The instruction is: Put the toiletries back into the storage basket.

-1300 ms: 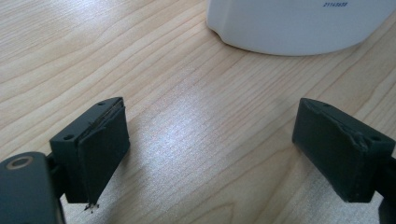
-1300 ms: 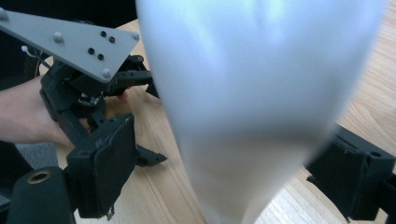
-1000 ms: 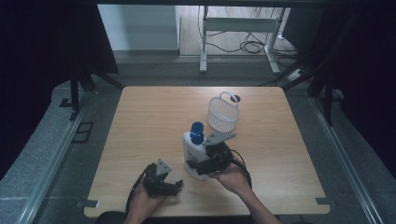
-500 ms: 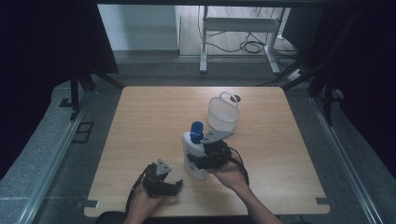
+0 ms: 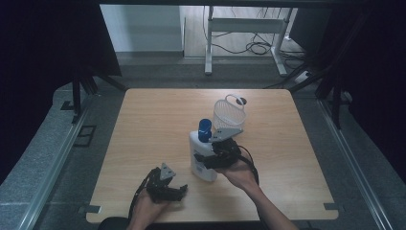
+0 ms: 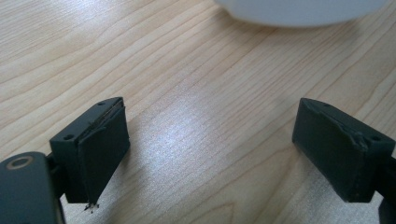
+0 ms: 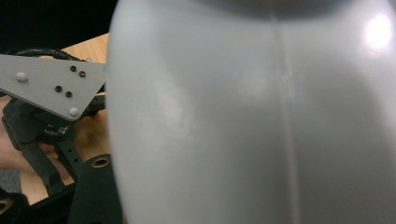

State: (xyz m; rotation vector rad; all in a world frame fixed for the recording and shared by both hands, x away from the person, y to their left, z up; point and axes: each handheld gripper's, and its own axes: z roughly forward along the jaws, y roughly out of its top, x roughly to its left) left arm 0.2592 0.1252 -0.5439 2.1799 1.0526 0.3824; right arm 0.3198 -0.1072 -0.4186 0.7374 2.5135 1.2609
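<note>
A white plastic bottle [image 5: 197, 143] with a blue cap [image 5: 205, 129] stands upright on the wooden table [image 5: 153, 124], a little in front of the middle. My right gripper [image 5: 206, 160] comes at it from the right and is shut on its lower body. The bottle's white wall [image 7: 257, 116] sits right against the lens in the right gripper view. My left gripper [image 5: 179, 191] rests near the table's front edge, left of the bottle. Its jaws stand open over bare wood [image 6: 212, 149], with the bottle's base [image 6: 299, 7] just beyond them.
A white mesh basket [image 5: 229, 114] with a handle stands just behind the bottle. Bare wood lies to the left and right of the bottle. The left gripper's grey plate [image 7: 46, 88] shows beside the bottle. Metal frame legs and cables lie on the floor beyond the table.
The right gripper has settled closer against the bottle and its jaws have closed on it. The bottle stays upright. The left hand has not moved.
</note>
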